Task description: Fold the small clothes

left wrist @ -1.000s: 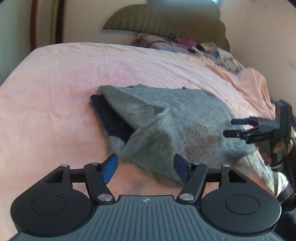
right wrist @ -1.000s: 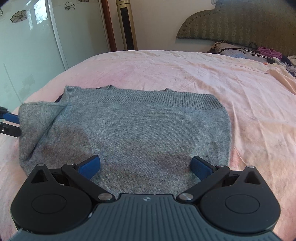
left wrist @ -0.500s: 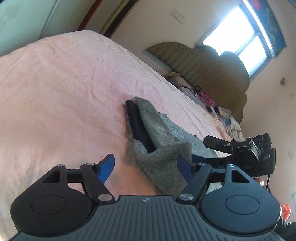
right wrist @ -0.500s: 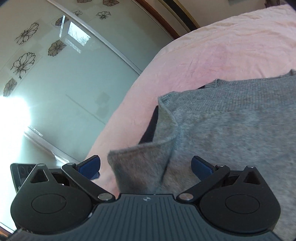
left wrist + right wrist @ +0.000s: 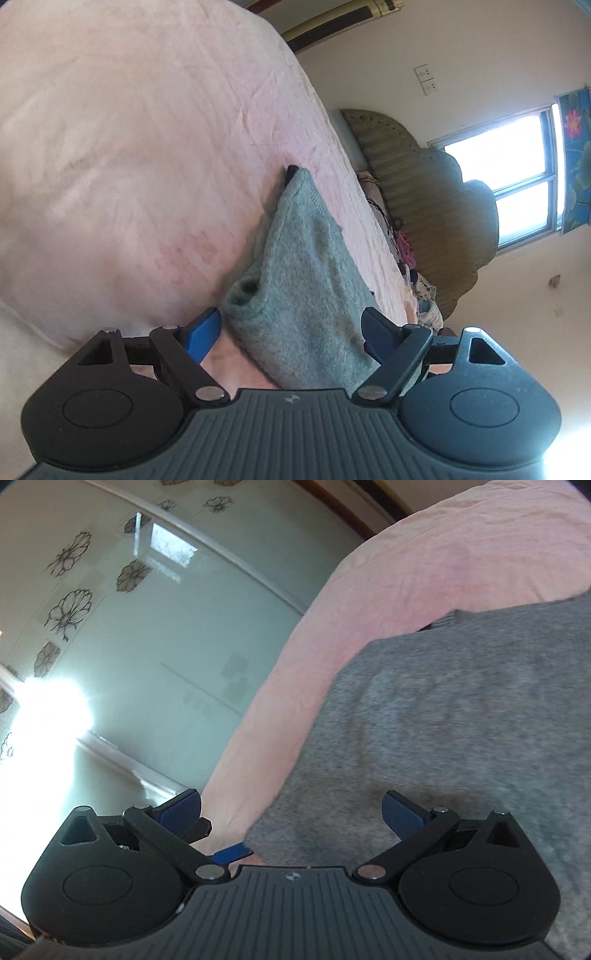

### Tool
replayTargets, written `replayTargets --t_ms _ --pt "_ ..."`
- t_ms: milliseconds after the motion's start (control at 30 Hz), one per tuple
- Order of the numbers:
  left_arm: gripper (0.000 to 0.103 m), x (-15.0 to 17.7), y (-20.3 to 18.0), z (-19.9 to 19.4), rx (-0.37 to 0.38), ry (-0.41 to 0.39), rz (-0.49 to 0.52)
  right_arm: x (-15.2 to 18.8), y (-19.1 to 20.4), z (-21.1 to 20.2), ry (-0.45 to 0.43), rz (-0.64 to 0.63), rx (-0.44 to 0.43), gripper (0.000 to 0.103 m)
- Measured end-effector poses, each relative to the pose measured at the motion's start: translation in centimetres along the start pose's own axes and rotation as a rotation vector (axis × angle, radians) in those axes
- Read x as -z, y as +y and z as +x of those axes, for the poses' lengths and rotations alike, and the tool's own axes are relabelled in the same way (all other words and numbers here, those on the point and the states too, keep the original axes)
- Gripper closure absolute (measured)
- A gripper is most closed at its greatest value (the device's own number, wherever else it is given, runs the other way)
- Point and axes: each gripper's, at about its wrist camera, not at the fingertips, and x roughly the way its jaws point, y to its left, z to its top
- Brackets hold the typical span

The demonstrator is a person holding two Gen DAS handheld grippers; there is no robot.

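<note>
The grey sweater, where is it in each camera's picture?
Left wrist: the sweater lies low in the middle, rumpled, between the opening fingers of the left gripper, which do not press it.
Right wrist: it fills the right half, with the right gripper open over its edge.
Shared landmark: the pink sheet under it.

the left gripper (image 5: 291, 328) has a ribbed dark grey body with a small logo, two round black discs, black linkage arms on silver screws, triangular cut-outs, and blue pads on its fingers (image 5: 203, 332). the right gripper (image 5: 291, 812) is built alike: ribbed grey housing, black arms, silver rivets, dark blue fingertips (image 5: 400, 814).
</note>
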Motion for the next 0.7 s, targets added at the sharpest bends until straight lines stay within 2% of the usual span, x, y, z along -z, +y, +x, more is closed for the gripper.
replayTargets --t_ms 67,133,233,267,300,333,400,433,467,533,600,633,700 --pt "0.020 0.9 -0.9 1.1 -0.060 -0.032 -0.020 0.3 -0.6 -1.0 -0.027 0.020 0.015 0.000" --pt "0.019 1.4 -1.5 1.7 -0.098 -0.098 -0.044 0.6 -1.0 -1.9 -0.052 0.038 0.023 0.000" --pt "0.020 1.2 -2.7 3.1 -0.159 -0.162 -0.064 1.1 -1.6 -3.2 -0.080 0.047 0.013 0.000" --pt "0.038 1.2 -3.5 3.7 -0.188 -0.163 -0.036 1.1 -1.6 -3.5 -0.087 0.047 0.008 0.000" --pt "0.063 1.4 -4.7 4.6 -0.251 -0.145 0.035 1.1 -1.7 -3.8 -0.094 0.046 0.002 0.000" --pt "0.097 1.7 -5.4 5.5 -0.326 -0.104 0.114 1.1 -1.7 -4.1 -0.101 0.045 0.001 0.000" --pt "0.097 2.3 -7.4 6.8 -0.460 -0.099 0.246 1.1 -2.1 -5.4 -0.122 0.042 -0.002 0.000" --pt "0.097 3.0 -9.0 7.4 -0.514 -0.114 0.353 1.0 -2.2 -5.9 -0.133 0.041 -0.006 0.000" --pt "0.098 3.7 -10.7 7.8 -0.533 -0.140 0.453 0.9 -2.3 -6.5 -0.142 0.038 -0.012 0.000" --pt "0.098 6.0 -14.6 8.2 -0.497 -0.184 0.652 0.4 -2.8 -7.7 -0.156 0.026 -0.002 0.000" --pt "0.098 9.0 -18.8 8.9 -0.414 -0.209 0.849 -0.5 -3.6 -8.9 -0.164 0.021 0.012 0.000" --pt "0.098 10.9 -20.6 9.4 -0.371 -0.200 0.948 -1.1 -4.3 -9.5 -0.164 0.026 0.009 0.000" --pt "0.098 14.9 -22.7 11.0 -0.301 -0.130 1.099 -2.6 -6.2 -10.5 -0.156 0.067 -0.013 0.000"
